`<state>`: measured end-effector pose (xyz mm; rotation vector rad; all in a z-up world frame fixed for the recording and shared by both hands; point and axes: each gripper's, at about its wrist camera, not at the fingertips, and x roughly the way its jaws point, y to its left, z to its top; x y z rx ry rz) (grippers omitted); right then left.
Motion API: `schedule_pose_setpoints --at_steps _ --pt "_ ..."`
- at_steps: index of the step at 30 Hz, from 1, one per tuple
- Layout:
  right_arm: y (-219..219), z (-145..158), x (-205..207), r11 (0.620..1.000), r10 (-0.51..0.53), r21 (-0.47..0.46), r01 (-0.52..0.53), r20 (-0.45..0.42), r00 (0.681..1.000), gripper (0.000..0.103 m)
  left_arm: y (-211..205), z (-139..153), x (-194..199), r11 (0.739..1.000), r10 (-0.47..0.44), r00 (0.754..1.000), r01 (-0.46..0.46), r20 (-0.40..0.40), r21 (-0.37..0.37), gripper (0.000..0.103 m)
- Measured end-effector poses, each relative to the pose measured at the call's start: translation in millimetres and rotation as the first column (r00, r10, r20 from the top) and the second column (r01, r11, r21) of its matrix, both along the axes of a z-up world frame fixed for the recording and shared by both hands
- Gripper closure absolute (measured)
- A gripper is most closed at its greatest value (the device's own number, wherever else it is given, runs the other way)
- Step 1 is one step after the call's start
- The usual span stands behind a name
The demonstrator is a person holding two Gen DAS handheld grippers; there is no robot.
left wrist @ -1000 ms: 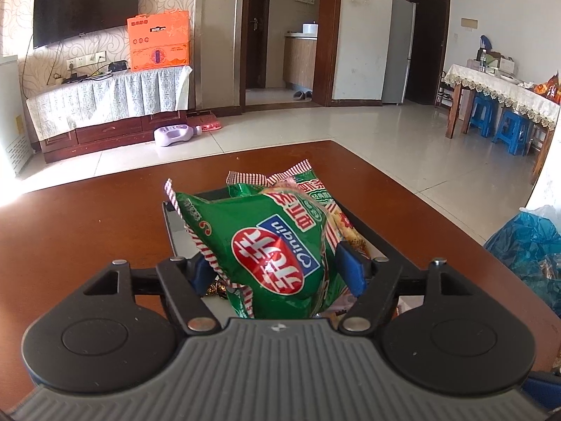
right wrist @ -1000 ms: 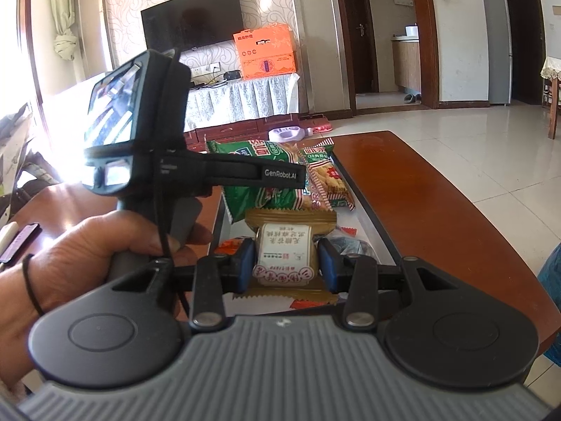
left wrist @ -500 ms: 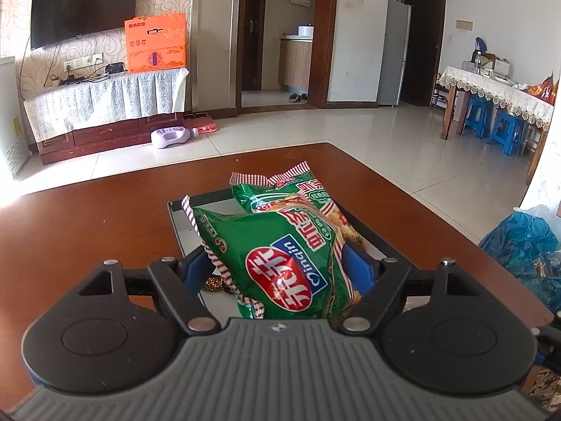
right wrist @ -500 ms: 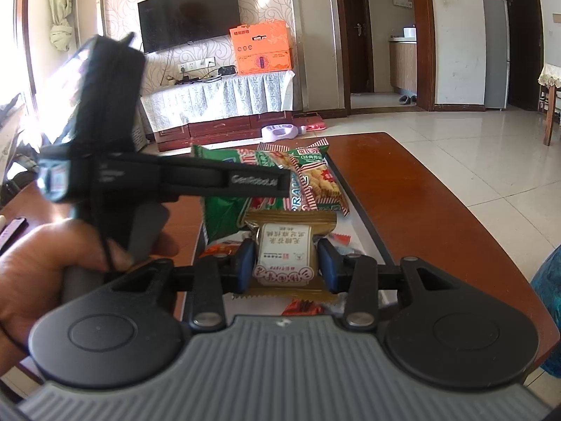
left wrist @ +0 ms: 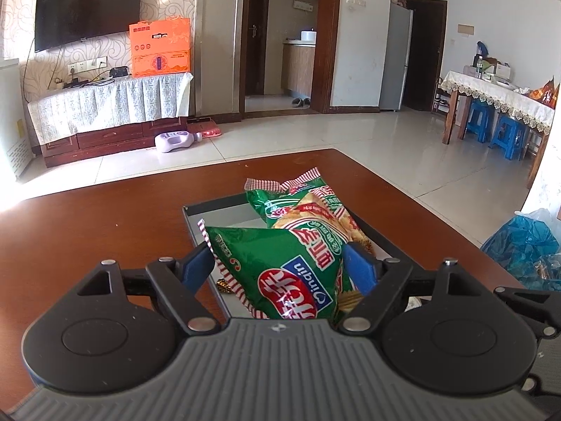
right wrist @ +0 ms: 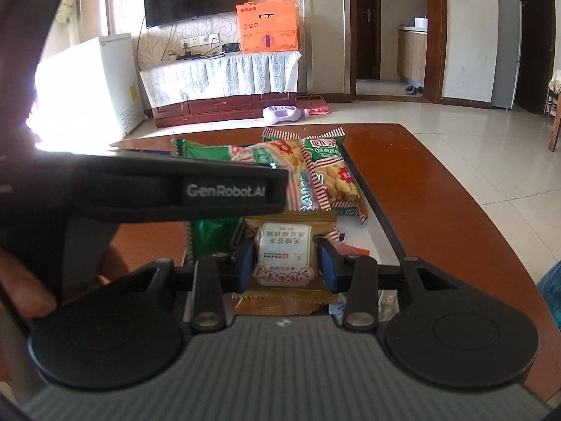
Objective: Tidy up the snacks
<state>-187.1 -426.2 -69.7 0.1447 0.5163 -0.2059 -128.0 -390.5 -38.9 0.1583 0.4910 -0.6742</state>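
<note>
A green snack bag point(left wrist: 280, 266) lies in the black-rimmed tray point(left wrist: 217, 205) on the brown table, leaning on a second green and red bag point(left wrist: 308, 207). My left gripper point(left wrist: 278, 268) is open, with the green bag loose between its wide-set blue pads. In the right wrist view my right gripper point(right wrist: 285, 263) is shut on a gold-wrapped pastry point(right wrist: 284, 256) with a white label, held over the tray's near end point(right wrist: 385, 224). The left tool's black casing point(right wrist: 224, 191) crosses that view and hides part of the bags point(right wrist: 333, 179).
A hand point(right wrist: 21, 280) holds the left tool at the left. Small wrapped sweets point(right wrist: 354, 249) lie on the tray floor. A blue plastic bag point(left wrist: 522, 242) sits beyond the table's right edge. The table's far edge drops to tiled floor.
The left jaws have spread and the green bag has sunk from upright to lying in the tray. The right gripper has shifted sideways with the pastry, and the left tool now looms closer.
</note>
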Motion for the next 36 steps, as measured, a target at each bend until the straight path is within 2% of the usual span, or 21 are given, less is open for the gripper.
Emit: schedule_pose_setpoints --at_steps 5,9,10,14,18,20,22,26,30,36 --pt "1.1 -3.2 1.7 1.000 0.003 -0.011 -0.003 0.000 1.000 0.056 7.5 1.8 1.4 1.000 0.014 1.000 -0.014 -0.008 -0.010 0.019" --pt "3.9 -3.9 -7.5 1.000 0.011 -0.012 -0.011 0.027 1.000 0.022 12.4 3.8 0.6 1.000 0.021 1.000 -0.021 -0.010 -0.016 0.019" --pt "4.9 -2.4 -10.9 1.000 0.005 -0.022 -0.004 0.038 0.999 0.020 14.2 4.3 0.0 1.000 0.023 1.000 -0.023 -0.011 -0.018 0.019" --pt "7.1 7.2 -24.2 1.000 0.010 -0.006 -0.009 0.076 0.997 0.020 26.4 9.2 -7.4 0.999 0.034 0.999 -0.034 -0.013 -0.039 0.019" --pt "15.1 17.6 -48.8 1.000 -0.001 -0.020 0.003 0.078 0.997 0.020 40.5 19.5 -24.6 0.997 0.039 0.999 -0.039 -0.003 -0.067 0.019" --pt "18.8 22.7 -69.0 1.000 -0.024 0.000 0.024 0.082 0.996 0.020 48.0 25.1 -38.7 0.997 0.035 0.999 -0.034 0.013 -0.075 0.019" --pt "23.3 26.6 -91.4 0.999 -0.048 0.017 0.047 0.081 0.996 0.015 56.5 28.0 -55.1 0.996 0.027 0.999 -0.025 0.024 -0.080 0.018" --pt "33.9 31.3 -134.3 0.994 -0.104 0.028 0.103 0.073 0.992 0.015 75.4 27.4 -97.3 0.996 0.014 1.000 -0.014 0.007 -0.089 0.018" --pt "41.6 33.9 -166.3 0.989 -0.143 0.049 0.140 0.061 0.988 0.015 86.7 22.6 -145.3 0.999 -0.004 0.999 0.006 0.040 -0.051 0.017" --pt "46.8 18.8 -188.7 0.977 -0.211 0.012 0.211 -0.012 0.978 0.015 97.3 15.4 -193.4 1.000 0.003 0.997 -0.004 0.082 0.015 0.016"
